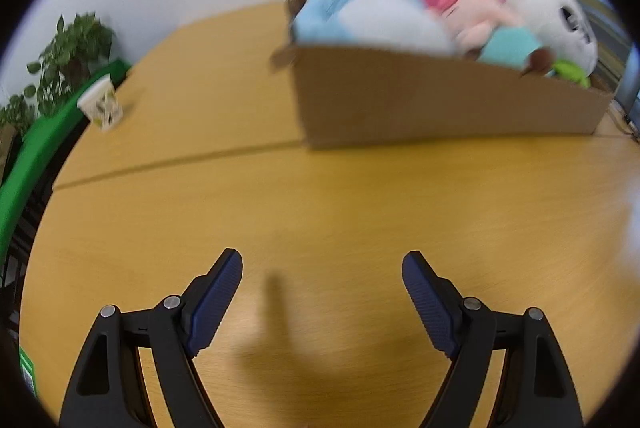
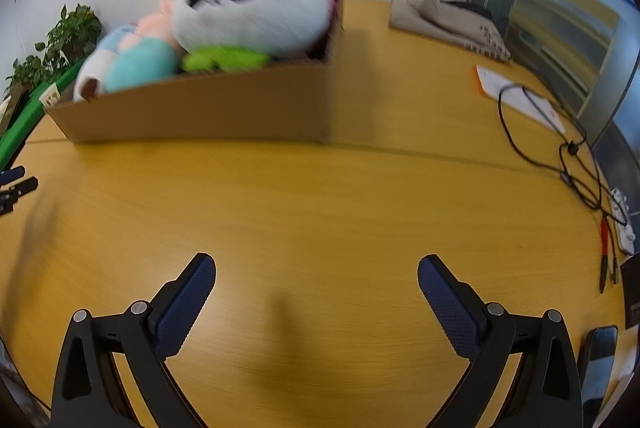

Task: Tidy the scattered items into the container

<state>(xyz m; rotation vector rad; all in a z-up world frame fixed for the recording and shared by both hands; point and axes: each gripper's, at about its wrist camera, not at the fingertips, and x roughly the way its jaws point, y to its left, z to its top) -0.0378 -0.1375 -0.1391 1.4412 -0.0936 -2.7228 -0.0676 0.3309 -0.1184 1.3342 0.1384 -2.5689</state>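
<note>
A cardboard box stands on the wooden table, filled with plush toys: a blue and white one, a pink one, a panda and a green one. The box and panda also show in the right wrist view. My left gripper is open and empty over bare table in front of the box. My right gripper is open and empty, also in front of the box. The left gripper's fingertips show at the left edge of the right wrist view.
A paper cup stands at the table's left edge by a green rail and a potted plant. On the right lie a grey cloth, papers, black cables, a power strip and a phone.
</note>
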